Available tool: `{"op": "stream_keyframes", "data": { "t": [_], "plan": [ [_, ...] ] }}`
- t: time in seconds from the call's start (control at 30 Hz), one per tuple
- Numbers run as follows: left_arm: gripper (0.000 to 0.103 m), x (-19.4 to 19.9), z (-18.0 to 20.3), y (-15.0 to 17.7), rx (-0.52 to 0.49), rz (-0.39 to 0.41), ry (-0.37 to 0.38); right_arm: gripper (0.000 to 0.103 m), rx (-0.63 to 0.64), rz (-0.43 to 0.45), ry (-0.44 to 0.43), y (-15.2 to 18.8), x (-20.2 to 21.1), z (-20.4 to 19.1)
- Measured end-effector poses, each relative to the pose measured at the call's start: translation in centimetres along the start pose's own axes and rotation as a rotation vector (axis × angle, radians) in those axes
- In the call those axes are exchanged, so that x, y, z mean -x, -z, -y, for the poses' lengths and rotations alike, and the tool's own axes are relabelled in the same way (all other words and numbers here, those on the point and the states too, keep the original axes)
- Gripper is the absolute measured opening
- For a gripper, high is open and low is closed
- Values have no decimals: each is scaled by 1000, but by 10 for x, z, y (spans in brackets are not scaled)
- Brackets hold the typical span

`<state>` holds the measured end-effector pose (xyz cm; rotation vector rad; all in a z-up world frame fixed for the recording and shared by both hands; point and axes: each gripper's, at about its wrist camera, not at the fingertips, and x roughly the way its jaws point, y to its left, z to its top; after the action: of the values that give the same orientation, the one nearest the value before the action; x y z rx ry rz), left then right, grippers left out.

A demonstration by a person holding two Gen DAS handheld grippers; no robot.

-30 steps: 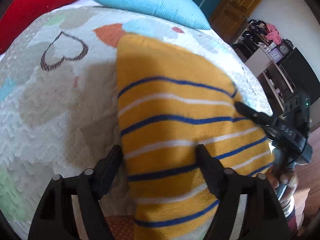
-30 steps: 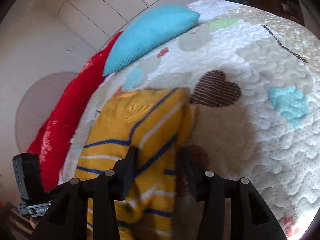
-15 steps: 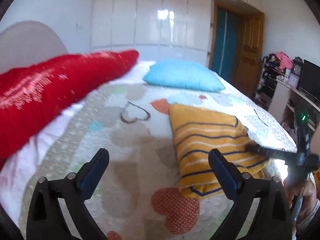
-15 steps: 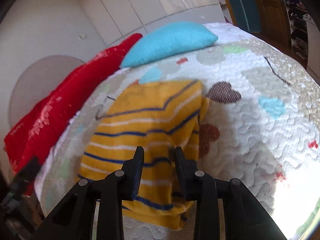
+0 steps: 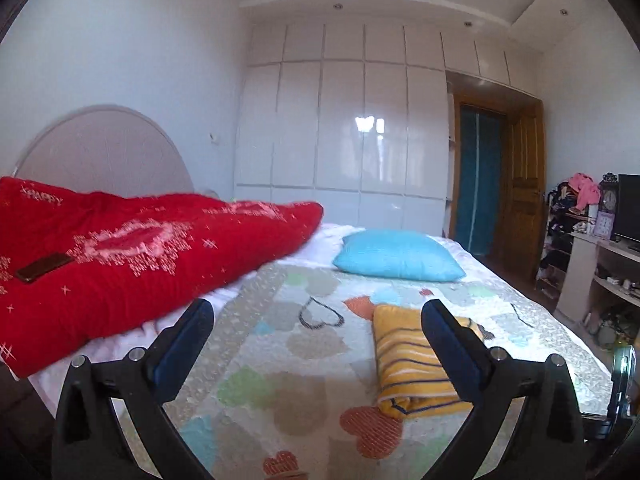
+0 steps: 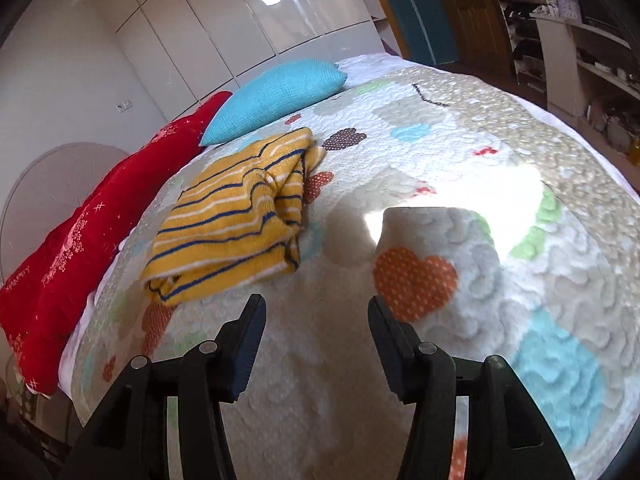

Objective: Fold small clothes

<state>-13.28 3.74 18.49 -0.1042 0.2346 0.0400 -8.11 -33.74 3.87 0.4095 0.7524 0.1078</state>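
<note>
A yellow garment with blue and white stripes (image 6: 240,216) lies folded in a compact bundle on the heart-patterned quilt (image 6: 460,184). In the left wrist view the same yellow garment (image 5: 404,364) rests ahead, partly hidden behind the right finger. My left gripper (image 5: 316,320) is held wide open above the bed, nothing between its fingers. My right gripper (image 6: 316,312) hovers over bare quilt, below and to the right of the bundle; its jaws are opening and hold nothing.
A large red pillow (image 5: 120,264) with a dark phone (image 5: 44,266) on it lies at the left by the headboard. A blue pillow (image 5: 396,256) sits at the far end. Shelves and a door stand at the right. White wardrobe behind.
Both grippers have let go of the garment and drawn back from it. The left one rose and tipped up to look across the room. The right one shifted to the right of the bundle.
</note>
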Motion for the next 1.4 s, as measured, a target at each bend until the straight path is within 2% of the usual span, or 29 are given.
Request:
{"op": "stream_keyframes", "data": {
  "t": [0.1, 0.2, 0.4, 0.5, 0.8, 1.4],
  "plan": [
    [103, -10, 11, 15, 5, -148, 97, 63, 15, 20, 37, 12, 26, -3],
    [103, -9, 19, 32, 18, -221, 121, 72, 55, 64, 74, 15, 48, -12],
    [103, -11, 29, 57, -36, -320, 72, 76, 159, 94, 128, 16, 56, -39],
    [103, -15, 26, 65, -23, -352, 61, 76, 209, 72, 146, 21, 48, -53],
    [103, -39, 24, 97, -56, -525, 19, 77, 303, -6, 151, 40, 20, -80],
    [103, -46, 31, 115, -55, -605, 34, 82, 393, 0, 209, 49, 15, -90]
  ]
}}
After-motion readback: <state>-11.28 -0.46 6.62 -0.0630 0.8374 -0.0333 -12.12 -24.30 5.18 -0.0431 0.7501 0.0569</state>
